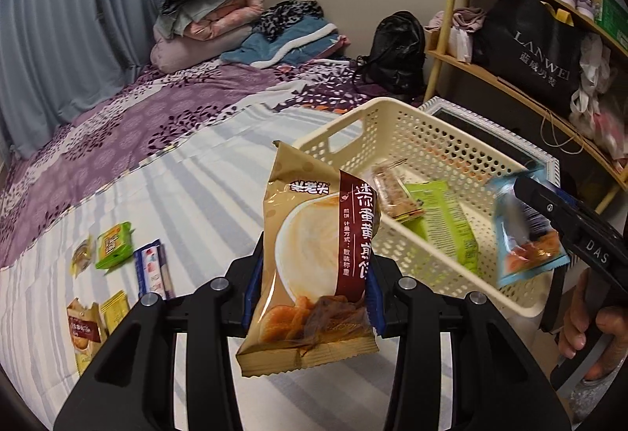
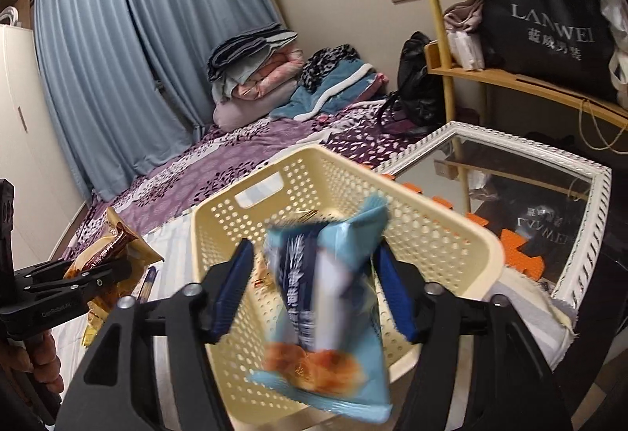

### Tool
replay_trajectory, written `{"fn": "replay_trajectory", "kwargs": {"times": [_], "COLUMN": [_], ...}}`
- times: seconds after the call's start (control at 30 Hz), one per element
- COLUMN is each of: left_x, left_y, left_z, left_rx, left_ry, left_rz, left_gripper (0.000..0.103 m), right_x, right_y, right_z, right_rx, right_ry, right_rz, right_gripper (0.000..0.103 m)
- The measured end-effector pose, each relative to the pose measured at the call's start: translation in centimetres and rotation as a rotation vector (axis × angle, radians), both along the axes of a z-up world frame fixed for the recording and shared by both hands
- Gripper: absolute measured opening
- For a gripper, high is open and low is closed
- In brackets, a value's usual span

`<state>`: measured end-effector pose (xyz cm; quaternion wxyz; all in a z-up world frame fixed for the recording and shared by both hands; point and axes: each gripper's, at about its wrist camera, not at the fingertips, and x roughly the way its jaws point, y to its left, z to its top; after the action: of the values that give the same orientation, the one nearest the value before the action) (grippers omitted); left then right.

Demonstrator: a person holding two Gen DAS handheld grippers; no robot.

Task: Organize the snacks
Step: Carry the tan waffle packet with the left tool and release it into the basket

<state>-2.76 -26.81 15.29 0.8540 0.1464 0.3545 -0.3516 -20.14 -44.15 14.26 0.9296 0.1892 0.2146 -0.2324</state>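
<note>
My left gripper (image 1: 312, 276) is shut on a tan snack packet (image 1: 314, 266) and holds it upright above the bed, just left of the cream perforated basket (image 1: 451, 140). My right gripper (image 2: 314, 289) stands open over the basket (image 2: 451, 234); a light blue snack packet (image 2: 325, 313) is blurred between its fingers, seemingly loose. That packet (image 1: 522, 234) also shows in the left wrist view by the right gripper's fingers (image 1: 549, 203). A green packet (image 1: 443, 219) and a small wrapped bar (image 1: 392, 195) lie in the basket.
Several small snack packets (image 1: 114, 246) lie on the striped sheet at left. A white-framed mirror (image 2: 510, 172) lies beside the basket. A wooden shelf (image 1: 510, 85) with a black bag stands right. Folded bedding (image 1: 208, 15) and a black backpack (image 1: 396, 50) sit at the back.
</note>
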Motion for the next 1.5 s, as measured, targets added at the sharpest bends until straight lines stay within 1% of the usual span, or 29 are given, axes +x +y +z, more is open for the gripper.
{"fn": "replay_trajectory", "kwargs": {"times": [0.2,0.27,0.33,0.47,0.53,0.87,1.2,1.27,1.3,1.33,1.37,1.4,1.5], "left_x": [-0.9,-1.1,-1.4,-1.8,-2.0,-3.0,-3.7,-3.7,-3.8,-3.8,-3.9,-4.0,-3.6], "left_y": [-2.4,-3.2,-3.9,-5.2,-5.8,-8.9,-10.5,-10.6,-10.5,-10.4,-10.3,-10.2,-9.8], "left_z": [0.4,0.5,0.5,0.5,0.6,0.7,0.1,0.1,0.2,0.3,0.4,0.5,0.6], "left_rx": [0.0,0.0,0.002,0.006,0.007,0.011,0.018,0.017,0.011,0.006,0.002,-0.003,0.001], "left_ry": [-0.009,-0.01,-0.01,-0.012,-0.013,-0.02,-0.014,-0.009,-0.014,-0.024,-0.038,-0.047,-0.046], "left_rz": [-0.05,-0.064,-0.078,-0.103,-0.115,-0.171,-0.203,-0.209,-0.206,-0.2,-0.191,-0.185,-0.172], "left_gripper": [0.043,0.043,0.043,0.043,0.043,0.043,0.043,0.052,0.067,0.085,0.095,0.096,0.099], "right_x": [-0.9,-1.1,-1.5,-2.1,-2.5,-3.5,-3.6,-3.6,-3.6,-3.6,-3.6,-3.7,-3.7], "right_y": [-0.8,-0.7,-0.9,-1.4,-1.7,-2.6,-2.8,-2.8,-2.8,-2.8,-2.8,-2.8,-2.9], "right_z": [0.0,0.0,-0.1,-0.1,-0.2,-0.5,-0.7,-0.7,-0.7,-0.8,-0.7,-0.7,-0.7], "right_rx": [-0.028,-0.028,-0.029,-0.026,-0.019,-0.01,-0.003,-0.002,-0.002,-0.002,-0.001,-0.001,0.008], "right_ry": [-0.013,-0.016,-0.022,-0.031,-0.037,-0.048,-0.045,-0.046,-0.046,-0.046,-0.046,-0.049,-0.048], "right_rz": [-0.023,-0.031,-0.042,-0.061,-0.07,-0.094,-0.097,-0.099,-0.099,-0.1,-0.102,-0.108,-0.11], "right_gripper": [0.068,0.069,0.074,0.074,0.078,0.078,0.078,0.078,0.078,0.079,0.081,0.083,0.084]}}
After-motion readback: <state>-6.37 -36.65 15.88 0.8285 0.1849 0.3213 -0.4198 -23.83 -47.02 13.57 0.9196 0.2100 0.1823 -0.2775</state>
